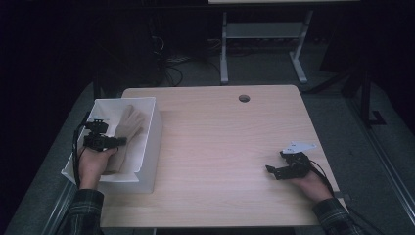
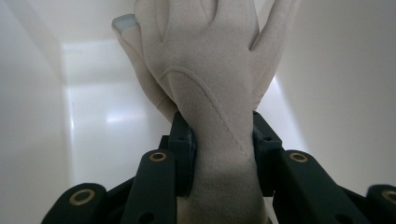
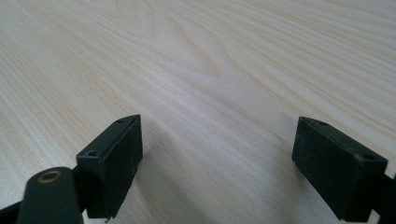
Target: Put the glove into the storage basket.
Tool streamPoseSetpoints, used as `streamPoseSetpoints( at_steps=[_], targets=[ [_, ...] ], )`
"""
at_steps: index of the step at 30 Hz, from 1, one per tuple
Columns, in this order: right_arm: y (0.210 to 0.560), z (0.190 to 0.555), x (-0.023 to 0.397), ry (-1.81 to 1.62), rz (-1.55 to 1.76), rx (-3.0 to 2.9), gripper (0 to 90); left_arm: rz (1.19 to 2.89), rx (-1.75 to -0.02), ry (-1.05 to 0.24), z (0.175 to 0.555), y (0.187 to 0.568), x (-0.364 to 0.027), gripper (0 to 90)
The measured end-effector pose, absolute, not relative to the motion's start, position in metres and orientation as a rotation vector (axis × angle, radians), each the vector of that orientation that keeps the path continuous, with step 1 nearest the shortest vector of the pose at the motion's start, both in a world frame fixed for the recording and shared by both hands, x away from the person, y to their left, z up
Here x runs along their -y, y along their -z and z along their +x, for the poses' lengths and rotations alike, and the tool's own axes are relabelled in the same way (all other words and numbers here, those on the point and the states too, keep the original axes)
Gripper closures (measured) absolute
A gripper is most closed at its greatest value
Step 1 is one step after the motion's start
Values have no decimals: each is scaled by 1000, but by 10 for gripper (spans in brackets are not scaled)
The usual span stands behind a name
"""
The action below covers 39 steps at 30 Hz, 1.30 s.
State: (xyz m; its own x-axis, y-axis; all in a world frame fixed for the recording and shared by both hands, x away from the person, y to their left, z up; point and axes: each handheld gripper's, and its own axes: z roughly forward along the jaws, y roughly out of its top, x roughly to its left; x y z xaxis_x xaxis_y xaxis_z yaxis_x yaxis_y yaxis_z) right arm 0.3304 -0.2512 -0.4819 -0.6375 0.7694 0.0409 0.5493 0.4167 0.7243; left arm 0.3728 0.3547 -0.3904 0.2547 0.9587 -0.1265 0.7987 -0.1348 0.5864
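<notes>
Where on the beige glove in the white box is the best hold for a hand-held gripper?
At the cuff, where the left hand-held gripper already clamps the glove: it is the narrowest, flattest part. Come from the box's open near end, along the glove's length.

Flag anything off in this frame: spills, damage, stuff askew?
Nothing stands out. The left gripper is shut on the cuff of a beige glove inside the white box at the table's left edge. The right gripper hangs open over bare wood. No spills or damage visible.
</notes>
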Motion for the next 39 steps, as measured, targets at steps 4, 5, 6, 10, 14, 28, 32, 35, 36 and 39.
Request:
streamPoseSetpoints(
  at_steps=[4, 5, 6, 10, 14, 28, 32, 35, 36, 39],
  targets=[
    [482, 330, 251, -1048, 1143, -2378, 155, 1989, -1613, -362, 374, 402, -356, 673],
    [482, 330, 251, -1048, 1143, -2378, 156, 1980, -1621, -358, 374, 406, -357, 668],
    [482, 330, 251, -1048, 1143, -2378, 156, 1982, -1626, -351, 374, 408, -357, 662],
    [482, 330, 251, -1049, 1144, -2378, 155, 2010, -1630, -351, 375, 411, -354, 630],
    [482, 330, 251, -1047, 1144, -2378, 156, 2042, -1635, -334, 377, 416, -352, 557],
    [482, 330, 251, -1050, 1141, -2378, 156, 2016, -1628, -366, 378, 405, -354, 239],
    [482, 330, 251, -1050, 1141, -2377, 155, 2015, -1590, -380, 377, 389, -350, 210],
    [482, 330, 251, -1050, 1141, -2378, 156, 2014, -1556, -376, 377, 374, -344, 202],
    [482, 330, 251, -1049, 1140, -2378, 156, 2016, -1545, -377, 377, 370, -341, 198],
    [482, 330, 251, -1050, 1141, -2377, 156, 2027, -1498, -381, 376, 355, -332, 190]
  ],
)
